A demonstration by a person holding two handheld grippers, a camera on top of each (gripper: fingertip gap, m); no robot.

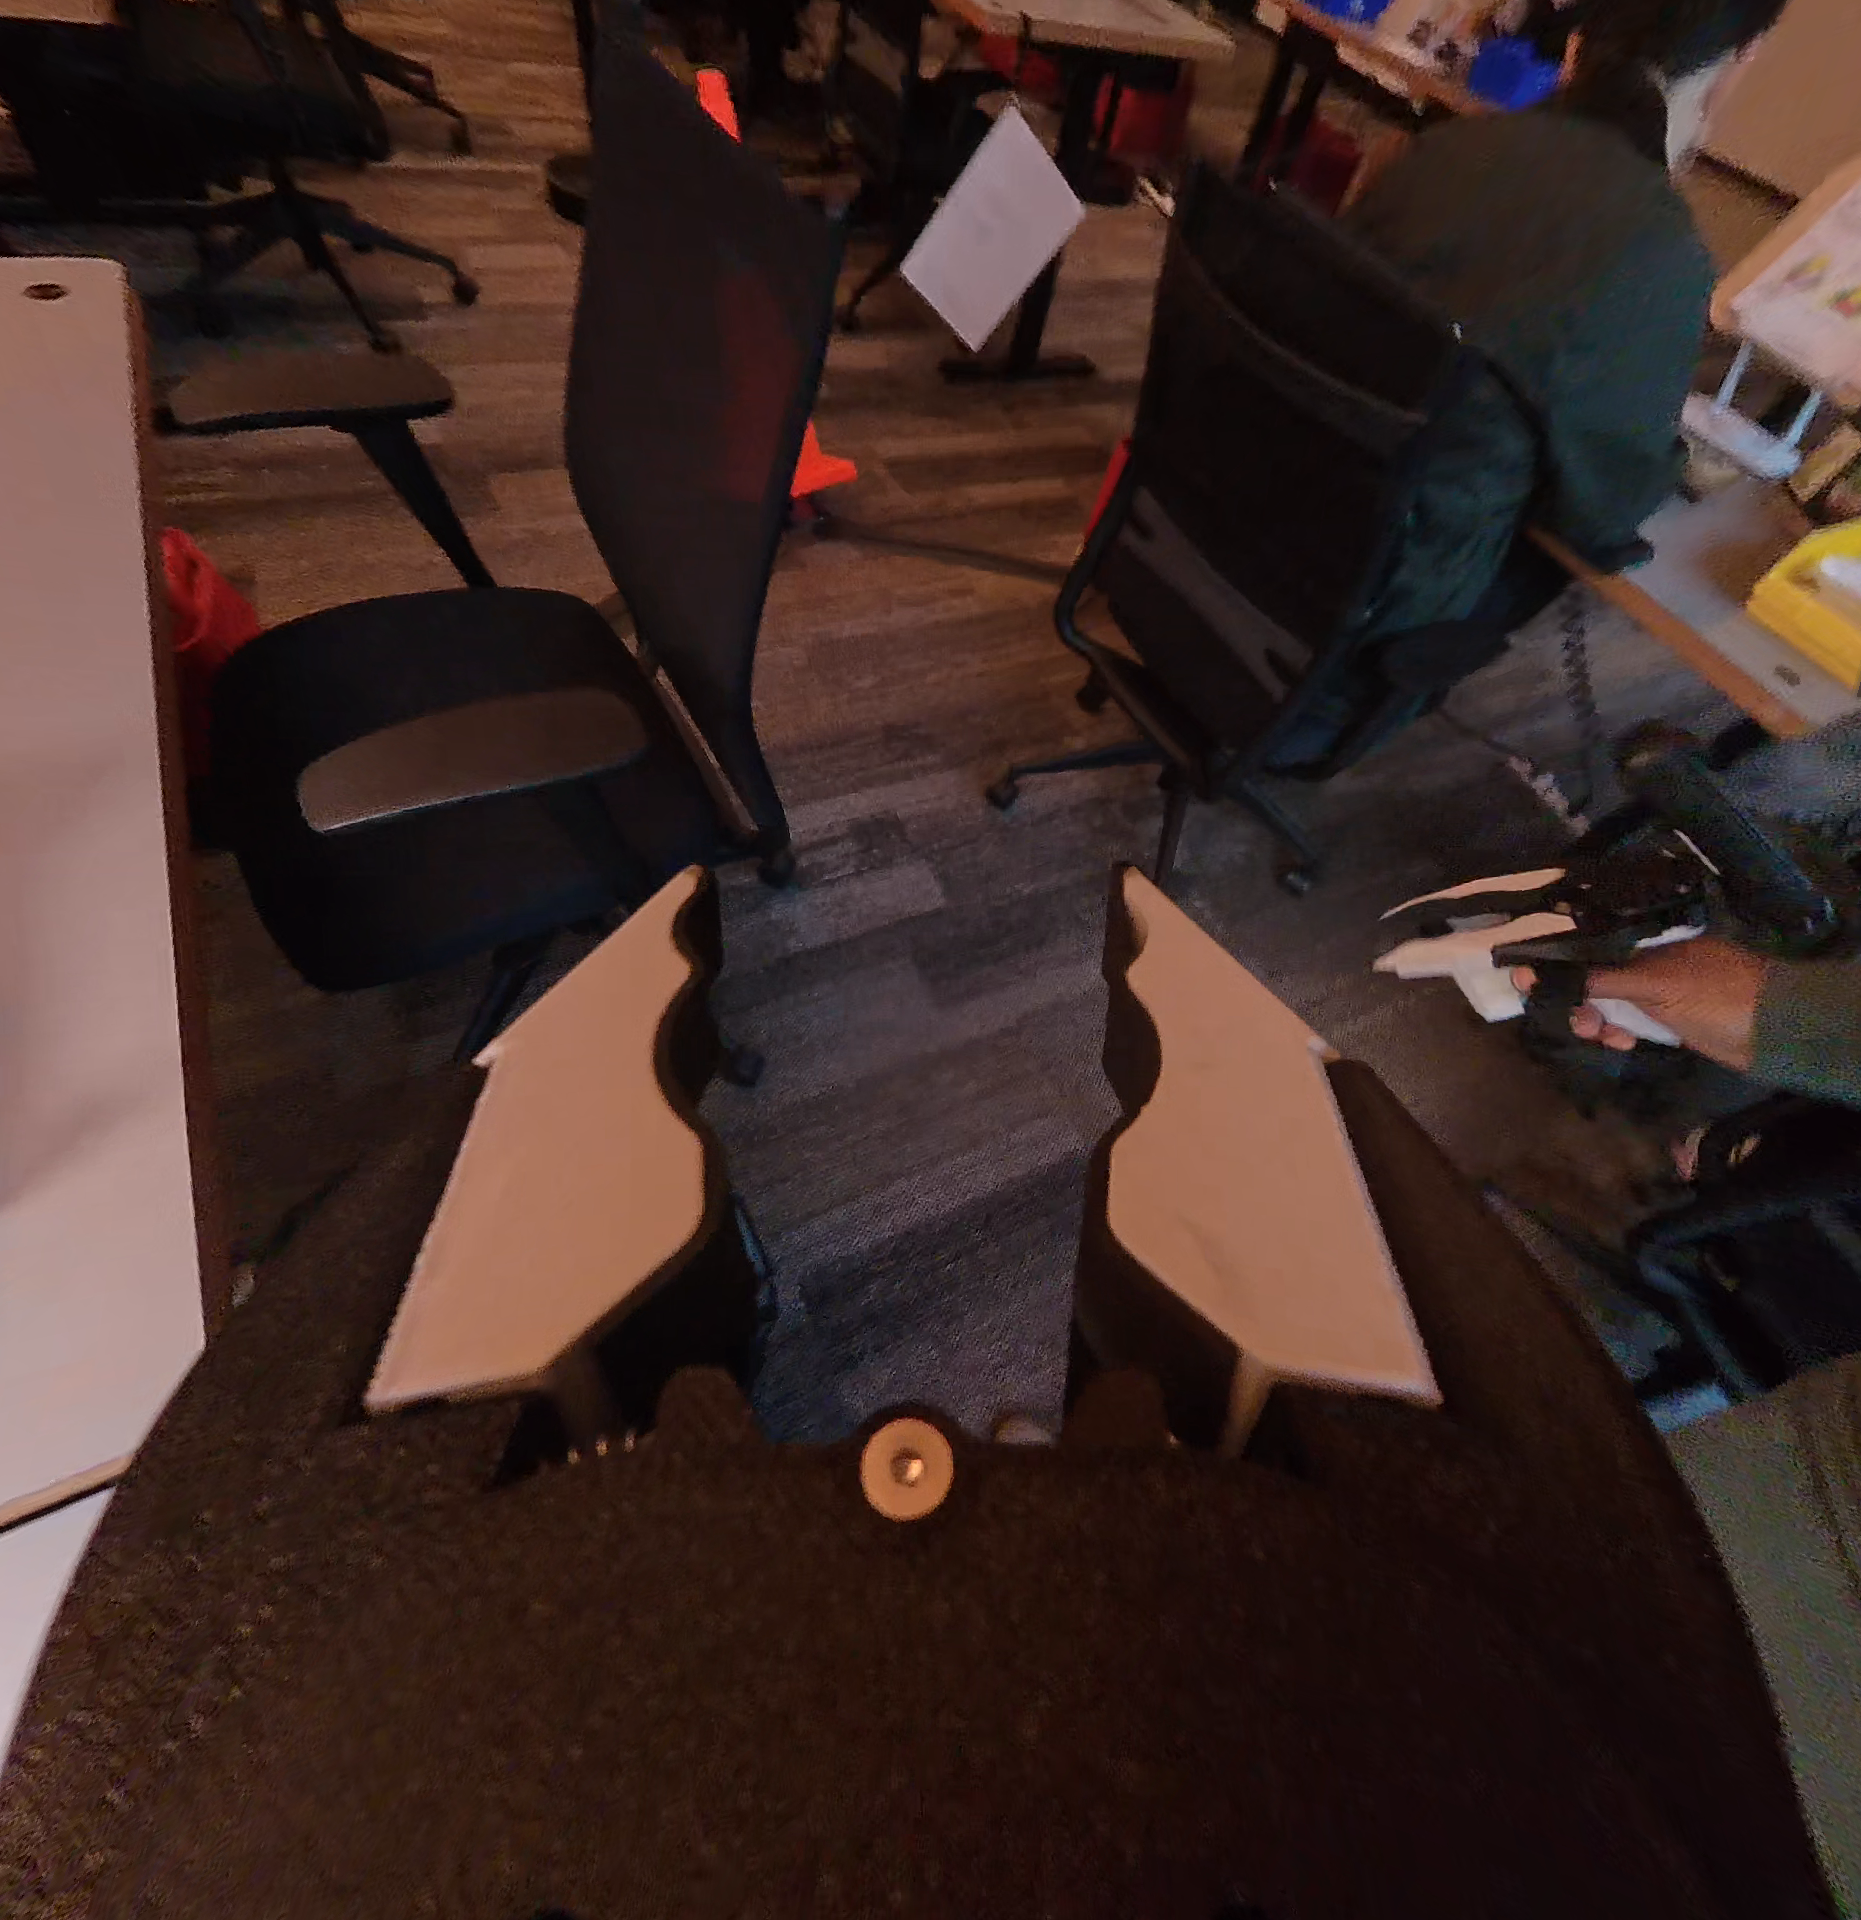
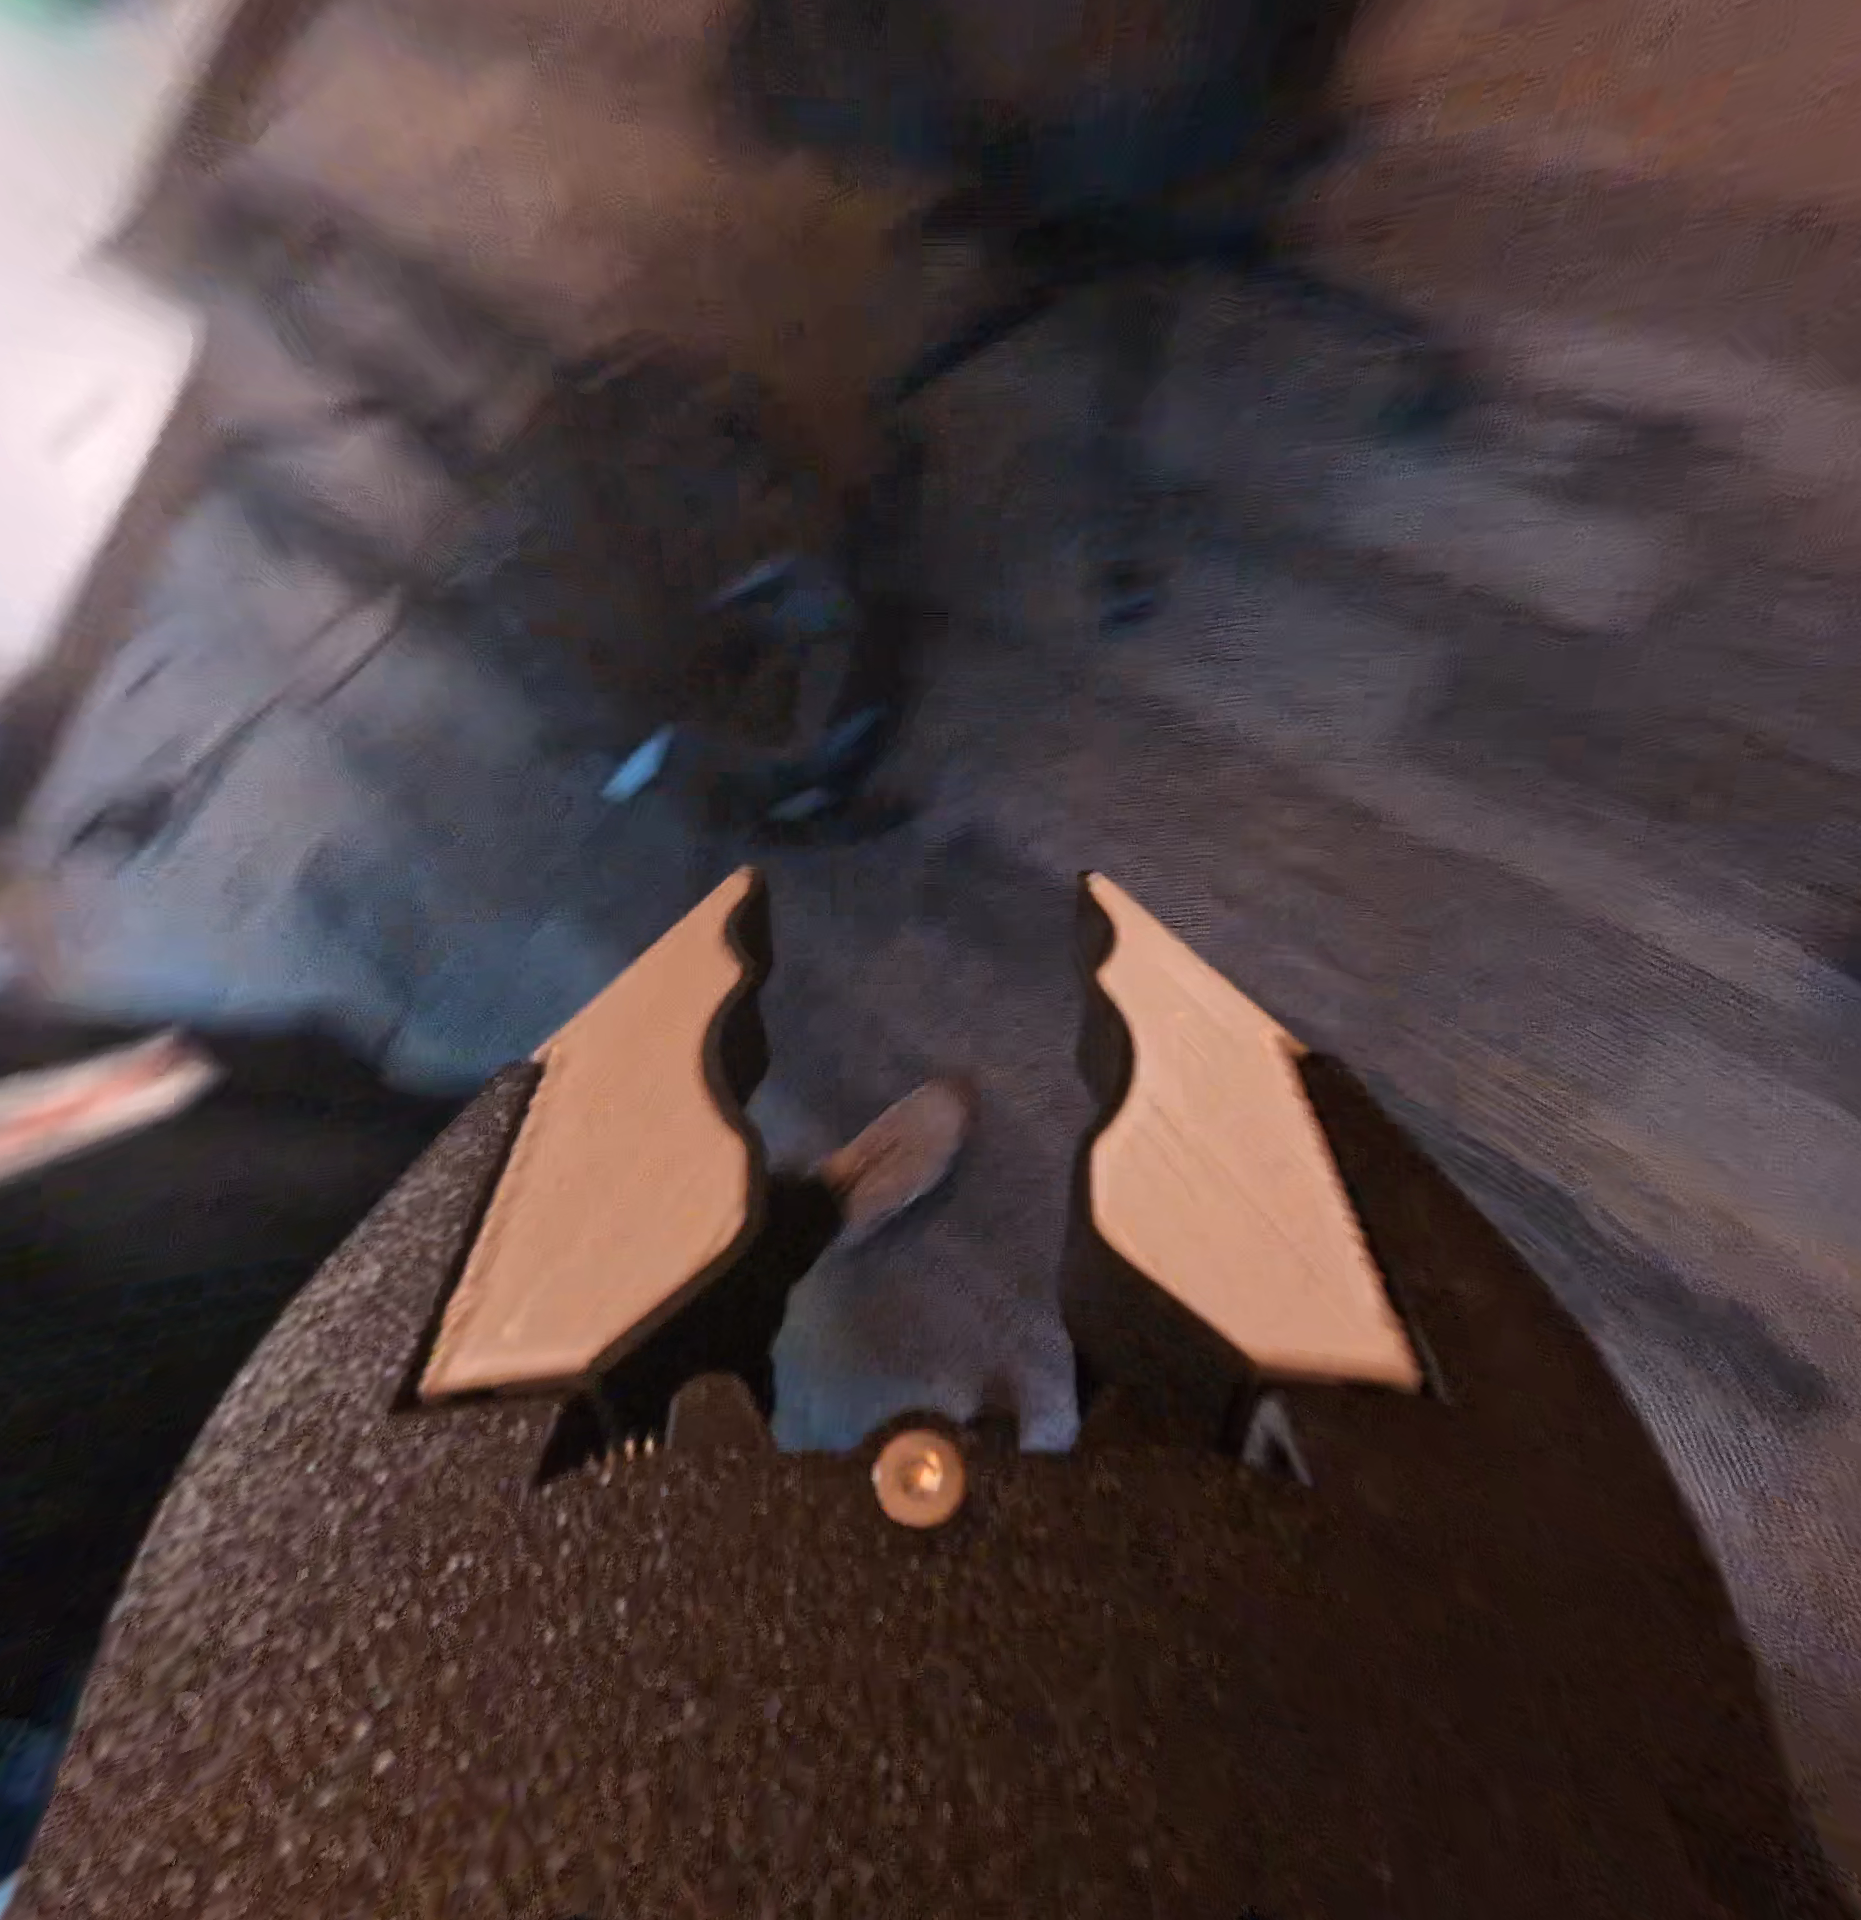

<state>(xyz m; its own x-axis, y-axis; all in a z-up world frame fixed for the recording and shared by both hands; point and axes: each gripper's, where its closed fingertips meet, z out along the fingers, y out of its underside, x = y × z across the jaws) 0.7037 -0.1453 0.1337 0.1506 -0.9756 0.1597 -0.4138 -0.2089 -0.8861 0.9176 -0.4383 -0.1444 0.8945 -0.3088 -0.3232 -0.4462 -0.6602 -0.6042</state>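
Observation:
My left gripper [image 1: 910,883] is open and empty, held in the air above grey carpet [image 1: 884,1143]. It points toward a black office chair [image 1: 510,727] just ahead on the left. My right gripper [image 2: 921,883] is open and empty too. Its view is heavily motion-blurred and shows only grey carpet [image 2: 1321,727] and a dark blurred shape [image 2: 791,665] ahead. The right gripper also shows in the left wrist view [image 1: 1425,930], held by a person's hand [image 1: 1674,1013] at the right edge, with its white fingers pointing left.
A white table [image 1: 53,831] runs along the left edge. A second black chair [image 1: 1269,582] with a dark jacket stands ahead on the right. A person in dark clothes [image 1: 1549,312] sits at a desk beyond it. An orange cone [image 1: 817,468] and more desks stand farther back. About 45 centimetres separates my left fingertips from my right.

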